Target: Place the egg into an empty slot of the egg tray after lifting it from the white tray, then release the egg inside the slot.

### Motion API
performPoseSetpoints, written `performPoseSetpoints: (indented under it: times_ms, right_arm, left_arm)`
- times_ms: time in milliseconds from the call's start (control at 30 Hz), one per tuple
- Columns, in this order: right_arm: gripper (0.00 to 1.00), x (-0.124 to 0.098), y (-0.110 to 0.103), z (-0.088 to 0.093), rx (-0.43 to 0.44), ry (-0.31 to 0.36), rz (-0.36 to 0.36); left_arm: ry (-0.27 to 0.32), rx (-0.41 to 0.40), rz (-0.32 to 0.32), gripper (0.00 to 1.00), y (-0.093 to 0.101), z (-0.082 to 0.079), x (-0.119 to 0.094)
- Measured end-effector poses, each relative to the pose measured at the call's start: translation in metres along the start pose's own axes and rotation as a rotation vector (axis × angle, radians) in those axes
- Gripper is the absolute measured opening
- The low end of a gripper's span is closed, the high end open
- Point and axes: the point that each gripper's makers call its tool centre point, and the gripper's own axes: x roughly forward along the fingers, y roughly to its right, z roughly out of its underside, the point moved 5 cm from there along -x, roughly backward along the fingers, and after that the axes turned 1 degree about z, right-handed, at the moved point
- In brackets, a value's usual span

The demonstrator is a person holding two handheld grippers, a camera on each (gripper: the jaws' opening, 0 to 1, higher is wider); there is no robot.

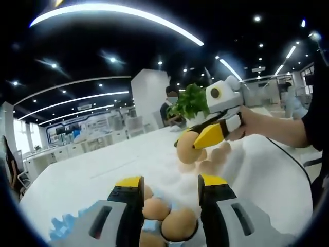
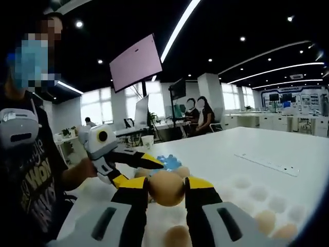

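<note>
egg [image 2: 166,188] between right tongs [image 2: 167,191] above white tray [image 2: 257,198], eggs in egg tray [image 1: 64,226] below left tongs [image 1: 169,181]

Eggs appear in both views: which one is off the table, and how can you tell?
The egg clamped between the right gripper jaws; in the left gripper view it hangs above the white tray, while the other eggs sit in trays.

Each grey tool [image 2: 166,206] has black jaws tipped yellow; the person wears a black printed T-shirt [image 2: 36,180].
</note>
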Motion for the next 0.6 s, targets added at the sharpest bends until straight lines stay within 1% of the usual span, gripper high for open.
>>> performPoseSetpoints:
  times_ms: [67,133,300,433,600]
  right_arm:
    - [0.29,0.002,-0.002,0.0,0.02,0.006,-0.009]
    - [0.29,0.005,-0.003,-0.001,0.018,0.011,-0.008]
    - [0.29,0.007,-0.004,-0.003,0.023,0.025,-0.009]
    - [0.29,0.008,-0.002,-0.004,0.023,0.025,-0.011]
    - [0.29,0.014,-0.003,-0.002,0.076,0.039,-0.05]
  left_arm:
    - [0.0,0.009,0.003,0.43,0.001,-0.001,0.002]
    - [0.01,0.036,0.006,0.43,0.004,-0.003,0.003]
    - [0.015,0.084,0.003,0.42,0.007,-0.007,0.005]
    - [0.025,0.105,0.006,0.41,0.007,-0.009,0.006]
    - [0.026,0.124,0.006,0.41,0.007,-0.01,0.009]
